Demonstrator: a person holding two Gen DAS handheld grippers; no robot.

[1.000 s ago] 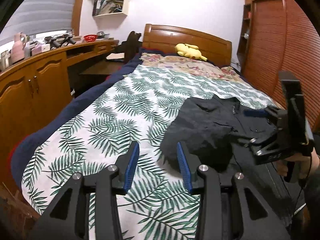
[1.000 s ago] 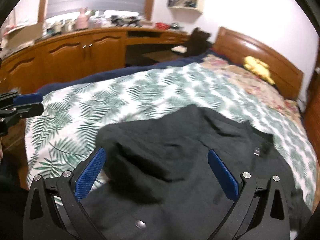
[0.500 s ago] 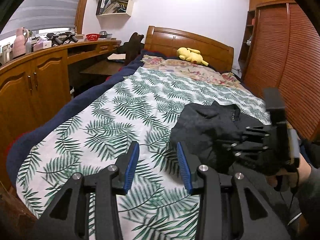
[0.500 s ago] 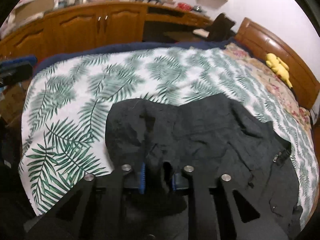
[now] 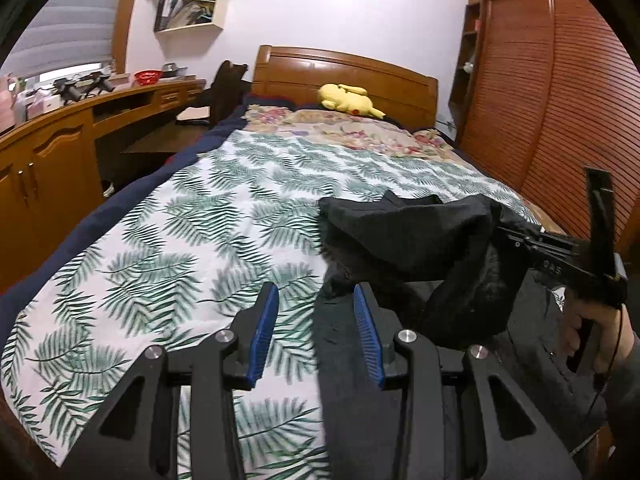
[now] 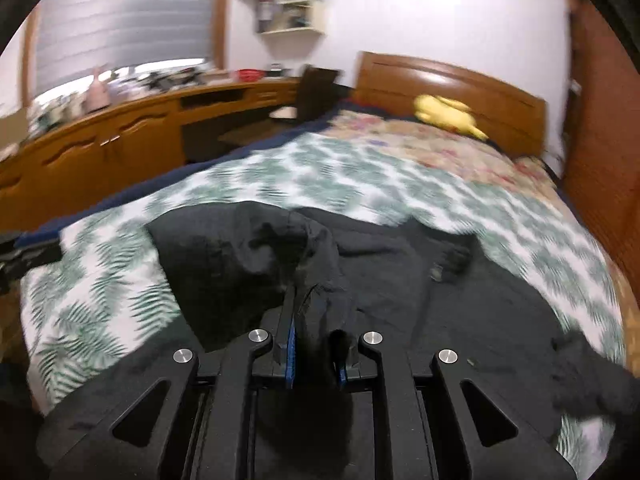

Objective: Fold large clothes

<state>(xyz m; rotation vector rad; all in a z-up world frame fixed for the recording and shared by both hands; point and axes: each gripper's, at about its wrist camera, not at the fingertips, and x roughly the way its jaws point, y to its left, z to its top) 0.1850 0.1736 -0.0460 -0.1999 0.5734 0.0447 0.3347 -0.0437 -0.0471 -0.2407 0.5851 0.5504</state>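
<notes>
The black jacket (image 6: 460, 280) is spread over the bed (image 5: 208, 240) toward its right edge and foot, and folding is judged barely begun. A gathered fold of its cloth is clamped in the jaws of the right gripper (image 6: 314, 350), which have just been closing on it, and is seen lifted above the rest. The left gripper (image 5: 316, 330) is held with jaws partly open and empty, over the jacket's near-left edge. The remaining folds are left. The jacket's near hem is cut off, and the right wrist view is blurred.
</notes>
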